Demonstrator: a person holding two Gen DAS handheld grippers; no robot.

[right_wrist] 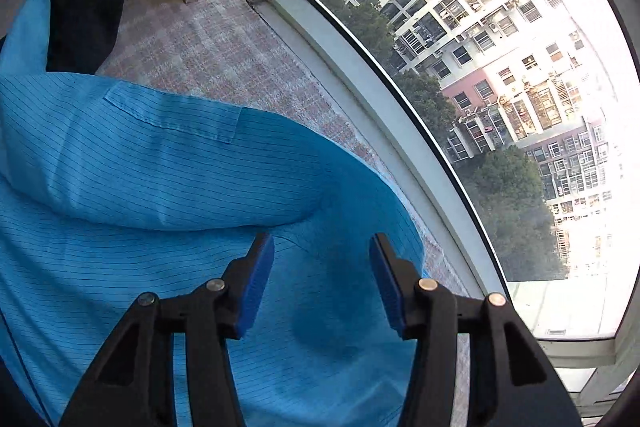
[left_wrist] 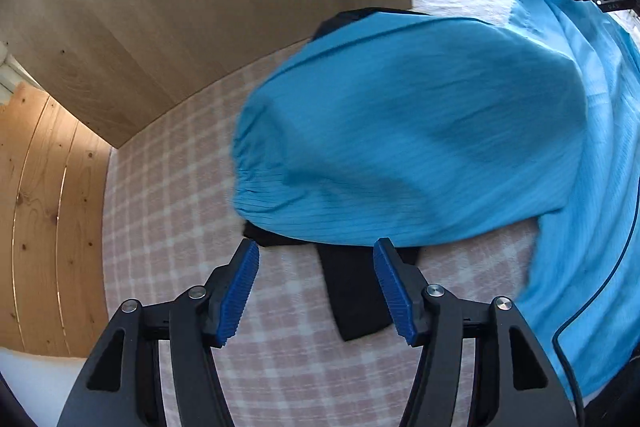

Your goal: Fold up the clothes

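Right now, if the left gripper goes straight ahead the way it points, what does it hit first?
Most likely the black folded garment lying between the open left gripper fingers, with the bright blue striped shirt draped just beyond it; depth is unclear.

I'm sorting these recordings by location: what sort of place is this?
Probably a high-rise flat's window nook: a checked pink cover under a blue garment, a large window facing apartment blocks, wood panelling.

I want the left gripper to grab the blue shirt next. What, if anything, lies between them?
Nothing visible blocks it. The left gripper is open above the checked cloth, and the blue shirt hangs just ahead. Only a black garment lies flat below the gap, partly under the shirt.
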